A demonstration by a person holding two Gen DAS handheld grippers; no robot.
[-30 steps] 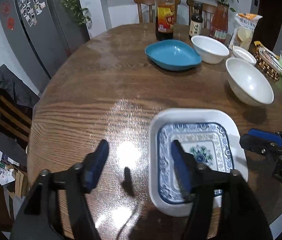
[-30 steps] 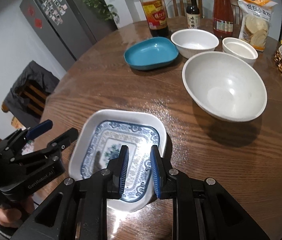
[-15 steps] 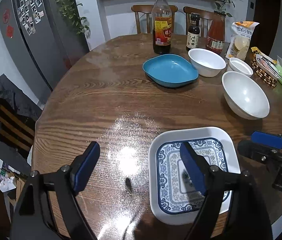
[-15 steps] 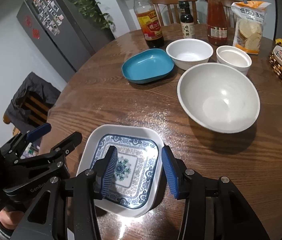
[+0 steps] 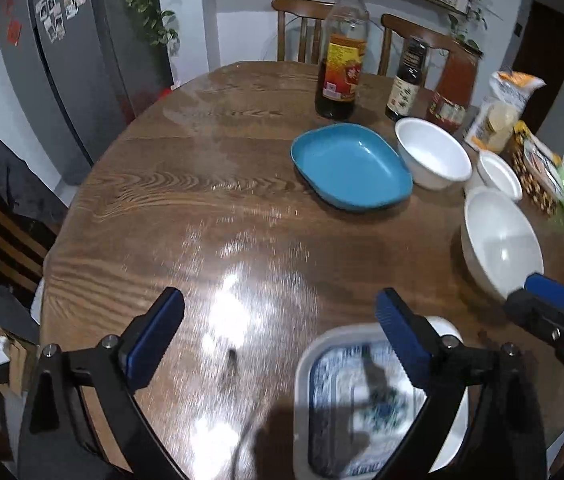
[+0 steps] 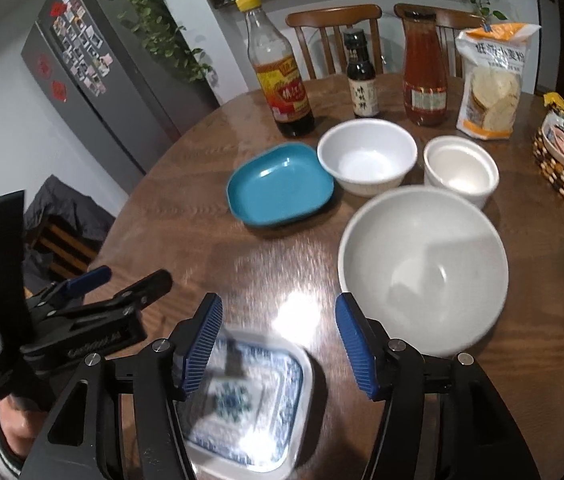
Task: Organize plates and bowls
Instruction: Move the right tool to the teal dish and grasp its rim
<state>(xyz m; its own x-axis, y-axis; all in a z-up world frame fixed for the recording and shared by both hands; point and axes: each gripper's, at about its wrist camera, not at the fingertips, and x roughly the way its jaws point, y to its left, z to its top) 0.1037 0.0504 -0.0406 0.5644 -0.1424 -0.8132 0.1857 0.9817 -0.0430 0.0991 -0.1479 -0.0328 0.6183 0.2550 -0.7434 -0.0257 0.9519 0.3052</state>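
Fingers of the left gripper (image 5: 279, 322) are spreading wide with only bare wood between them; fingers of the right gripper (image 6: 277, 334) are also spreading, released, with nothing pressed between the blue ribbed pads. Both grippers hang above the near edge of the round wooden bench (image 5: 201, 184), and the square white dish with a blue-and-white patterned centre (image 6: 249, 404) lies flat on it directly beneath them, touched by neither. Judged from its glazed look, this dish is stiff, smooth, moderately heavy and breakable; the raised rim is the only practical place to grip, one pad inside and one outside the wall, with the dish kept level. Farther back sit the teal rounded shallow dish (image 6: 279, 190), the medium white bowl (image 6: 368, 156) just beside it, the small white straight-sided cup-bowl (image 6: 460, 168) and the large white deep bowl (image 6: 422, 272), nearest the right gripper. All five vessels appear empty; glare marks the bowl floors, not contents. The bowls probably nest by size, small into large, and should be taken at the rim. A woven basket (image 6: 562, 172) at the far right holds packets. Bottles and a bag of crackers stand behind the dishes.
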